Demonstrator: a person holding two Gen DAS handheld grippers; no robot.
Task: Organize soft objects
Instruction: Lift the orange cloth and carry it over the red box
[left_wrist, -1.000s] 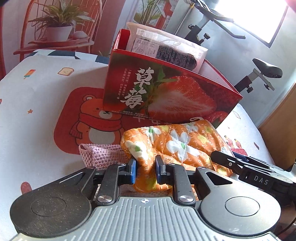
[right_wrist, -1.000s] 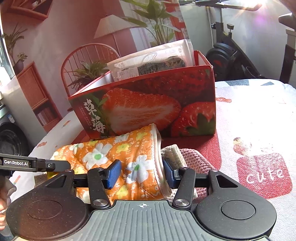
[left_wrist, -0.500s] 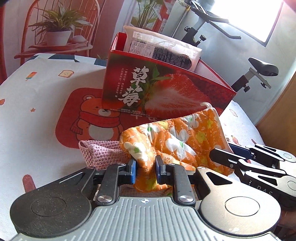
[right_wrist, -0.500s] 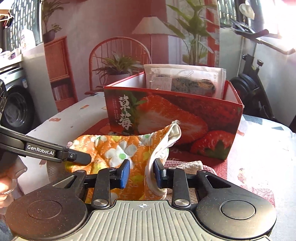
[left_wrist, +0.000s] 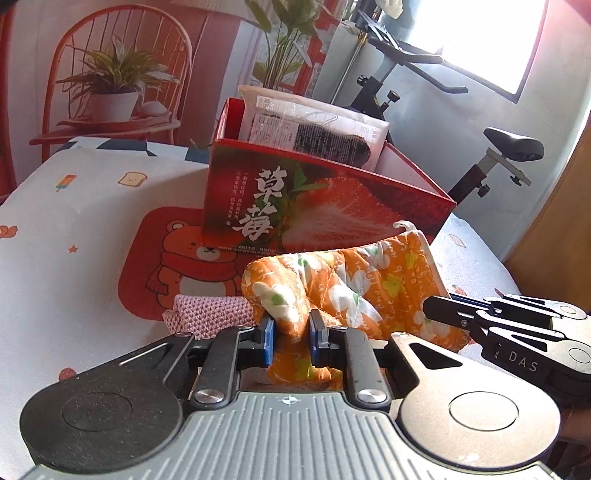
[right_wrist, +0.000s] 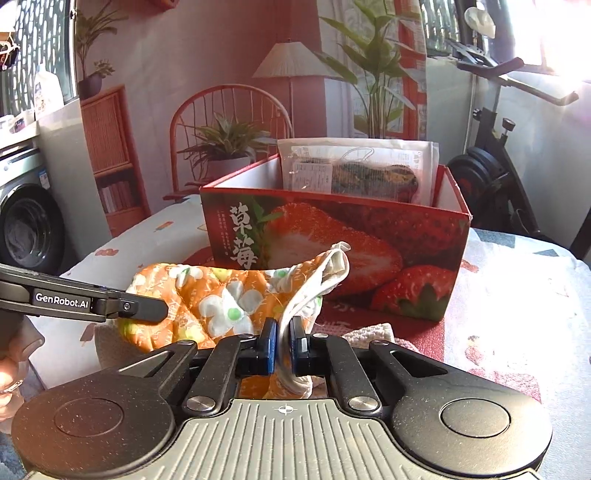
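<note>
An orange flowered oven mitt (left_wrist: 369, 288) hangs between both grippers, just in front of the red strawberry box (left_wrist: 314, 214). My left gripper (left_wrist: 290, 334) pinches the mitt's thumb end; its jaws are closing and the blue pads press into the fabric. My right gripper (right_wrist: 282, 339) is shut on the mitt's (right_wrist: 221, 295) white-trimmed cuff. Each gripper shows in the other's view: the right gripper (left_wrist: 439, 310) at the mitt's right side, the left gripper (right_wrist: 159, 310) at its left. A pink crocheted piece (left_wrist: 210, 314) lies on the tablecloth under the mitt.
The open box (right_wrist: 369, 236) holds an upright plastic packet (right_wrist: 358, 166). The table (left_wrist: 74, 221) has a cartoon-print cloth. A chair with a potted plant (left_wrist: 110, 92) stands behind it, an exercise bike (left_wrist: 498, 147) at the right. A person's hand (right_wrist: 11, 369) shows at the left edge.
My right gripper's jaws went from wide around the mitt's cuff to shut on it, and the cuff end rose off the table. The left gripper kept its pinch.
</note>
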